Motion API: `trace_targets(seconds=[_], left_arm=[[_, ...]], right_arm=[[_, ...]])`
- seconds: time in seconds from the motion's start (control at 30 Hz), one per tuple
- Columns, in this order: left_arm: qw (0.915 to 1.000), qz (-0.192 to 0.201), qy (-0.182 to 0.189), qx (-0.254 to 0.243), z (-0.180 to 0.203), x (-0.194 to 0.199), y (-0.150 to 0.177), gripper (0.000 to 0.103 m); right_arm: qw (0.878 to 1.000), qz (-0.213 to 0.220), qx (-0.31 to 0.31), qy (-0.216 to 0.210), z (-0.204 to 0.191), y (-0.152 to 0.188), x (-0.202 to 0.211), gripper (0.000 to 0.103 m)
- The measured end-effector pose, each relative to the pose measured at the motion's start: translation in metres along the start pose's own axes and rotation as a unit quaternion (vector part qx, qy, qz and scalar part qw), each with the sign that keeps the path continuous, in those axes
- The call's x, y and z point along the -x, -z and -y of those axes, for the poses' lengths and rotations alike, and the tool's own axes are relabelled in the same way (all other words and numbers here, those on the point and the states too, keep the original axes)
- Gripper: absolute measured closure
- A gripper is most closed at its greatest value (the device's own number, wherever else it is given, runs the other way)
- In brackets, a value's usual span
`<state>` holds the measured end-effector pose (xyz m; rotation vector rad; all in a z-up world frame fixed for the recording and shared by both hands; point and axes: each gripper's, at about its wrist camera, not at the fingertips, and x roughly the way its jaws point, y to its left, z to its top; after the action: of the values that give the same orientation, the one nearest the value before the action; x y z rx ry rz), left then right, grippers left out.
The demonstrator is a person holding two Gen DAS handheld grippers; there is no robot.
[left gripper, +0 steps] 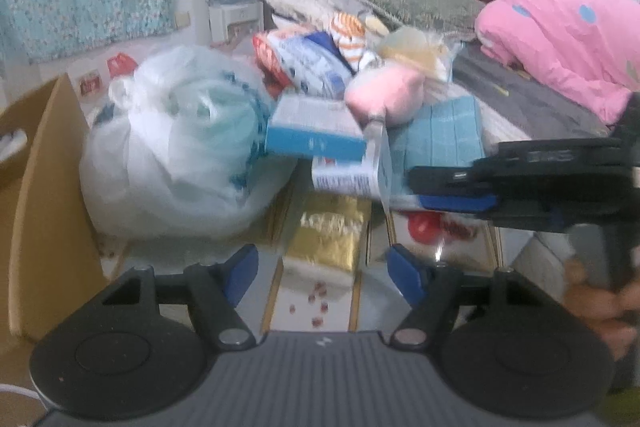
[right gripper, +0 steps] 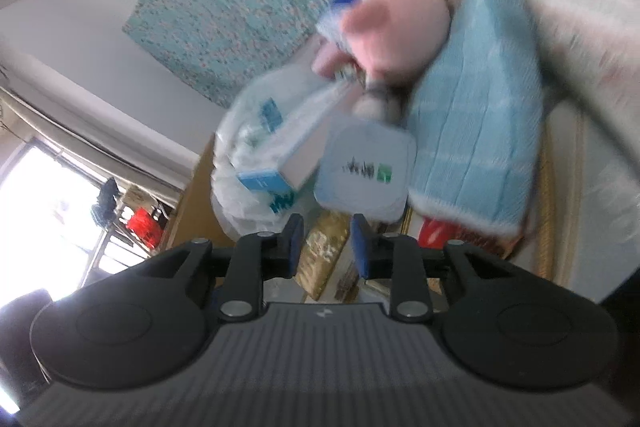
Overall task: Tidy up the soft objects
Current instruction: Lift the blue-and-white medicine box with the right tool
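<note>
The pile sits on a patterned surface beside a bed: a big white plastic bag [left gripper: 176,147] on its left, a light-blue quilted towel [left gripper: 440,131] on its right, a pink plush toy [left gripper: 384,91] on top, and white-and-blue cartons [left gripper: 316,131] between them. The step in hand looks like picking a soft item off the heap. To do it well, I would approach the plush or towel over the cartons and pinch a thick fold, so no carton topples. The right tool [right gripper: 326,239] is narrowed to a small gap, holding nothing; the plush lies ahead of and above its tips, apart. The left tool [left gripper: 324,267] stands wide and empty, short of the pile.
</note>
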<state>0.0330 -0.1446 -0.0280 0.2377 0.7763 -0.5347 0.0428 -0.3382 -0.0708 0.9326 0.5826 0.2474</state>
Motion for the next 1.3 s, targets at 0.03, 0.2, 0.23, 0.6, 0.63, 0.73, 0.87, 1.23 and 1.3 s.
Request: trace_targets(seconds=[0.03,0.2,0.23,0.6,0.63,0.73,0.87,1.23,1.3], left_arm=[[1.0000,0.007,-0.004,-0.003,0.001,0.000,-0.005,0.030],[0.9989,0.042,-0.019,-0.011,0.006,-0.003,-0.031,0.030],[0.9985,0.047,-0.024,-0.012,0.007,-0.004,-0.037,0.030],[0.9983,0.045,-0.036,0.009,-0.002,-0.038,-0.076,0.030],[0.9985,0.041,-0.035,0.011,-0.002,-0.042,-0.077,0.030],[0.9990,0.033,-0.027,0.011,-0.004,-0.049,-0.077,0.030],[0.9995,0.024,-0.016,0.016,-0.005,-0.057,-0.078,0.030],[0.9998,-0.009,-0.013,0.014,-0.004,-0.077,-0.078,0.026],[0.9998,-0.012,-0.012,0.014,-0.004,-0.077,-0.078,0.026]], right_arm=[[1.000,0.008,-0.002,-0.004,0.000,-0.004,0.007,0.075],[0.998,0.036,-0.031,-0.038,0.002,-0.037,0.019,0.069],[0.998,0.034,-0.034,-0.041,0.002,-0.044,0.015,0.068],[0.995,-0.071,-0.071,0.009,-0.002,-0.100,-0.056,0.049],[0.994,-0.083,-0.076,0.016,-0.001,-0.100,-0.063,0.048],[0.990,-0.109,-0.085,0.036,0.001,-0.105,-0.076,0.045],[0.986,-0.131,-0.096,0.031,0.004,-0.111,-0.093,0.043],[0.989,-0.117,-0.085,-0.003,0.006,-0.102,-0.108,0.074],[0.991,-0.110,-0.081,-0.009,0.005,-0.101,-0.106,0.077]])
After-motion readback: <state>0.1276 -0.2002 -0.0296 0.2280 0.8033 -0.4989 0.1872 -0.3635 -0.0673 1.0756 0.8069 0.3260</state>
